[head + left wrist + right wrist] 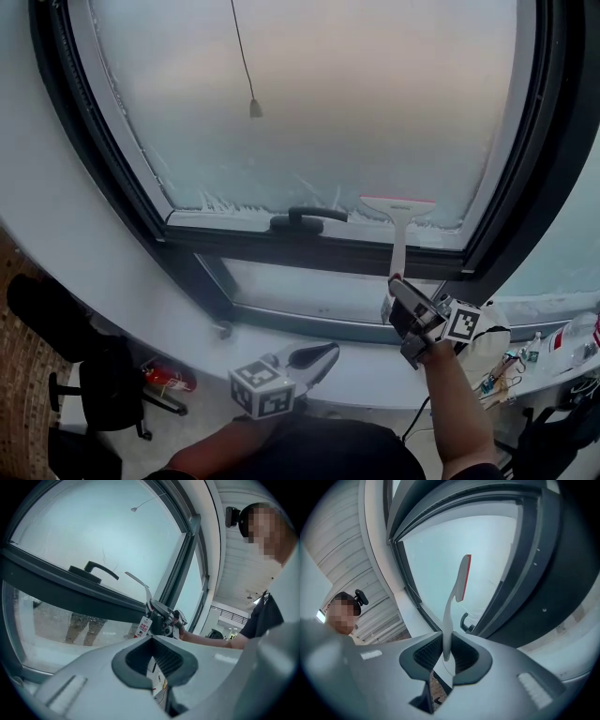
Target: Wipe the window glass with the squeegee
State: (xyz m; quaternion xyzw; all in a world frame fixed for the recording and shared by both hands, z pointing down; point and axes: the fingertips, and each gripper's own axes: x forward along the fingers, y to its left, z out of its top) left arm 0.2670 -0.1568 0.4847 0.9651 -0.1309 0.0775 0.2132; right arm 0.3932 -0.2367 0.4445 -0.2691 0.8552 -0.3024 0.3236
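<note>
The white squeegee has a red-edged blade that lies against the bottom of the frosted window glass, just right of the black window handle. Its handle runs down into my right gripper, which is shut on it. In the right gripper view the squeegee rises from between the jaws of the right gripper. My left gripper hangs low in front of the white sill, shut and holding nothing. The left gripper view looks over the left gripper at the squeegee and the right gripper.
A cord with a small pull hangs in front of the glass. The dark window frame crosses below the pane. Bottles and small items crowd the sill at right. A black chair and a red object are on the floor at left.
</note>
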